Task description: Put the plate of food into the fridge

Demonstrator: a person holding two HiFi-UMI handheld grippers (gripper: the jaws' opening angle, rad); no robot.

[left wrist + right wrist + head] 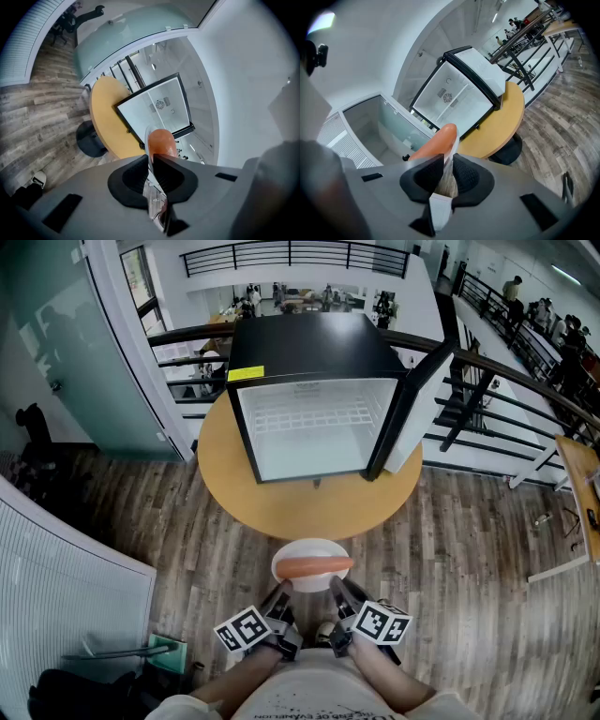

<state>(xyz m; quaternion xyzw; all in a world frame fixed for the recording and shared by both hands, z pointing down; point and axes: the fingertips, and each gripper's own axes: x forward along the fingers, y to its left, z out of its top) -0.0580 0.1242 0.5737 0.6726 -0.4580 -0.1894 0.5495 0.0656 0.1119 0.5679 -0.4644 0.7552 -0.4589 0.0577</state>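
Plate (309, 547) rim tight between barely parted left tongs (284, 588), right tongs (336, 584).

White plate (309, 547), orange sausage (314, 567), black fridge (309, 348), tan table (281, 507), grey wood-grain floor (469, 549)

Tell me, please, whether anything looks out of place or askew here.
Nothing stands out: the sausage lies across the plate, the left tool and right tool grip its rim, and the fridge stands open on the table.

office mezzanine: railings (291, 251), desks (574, 460)
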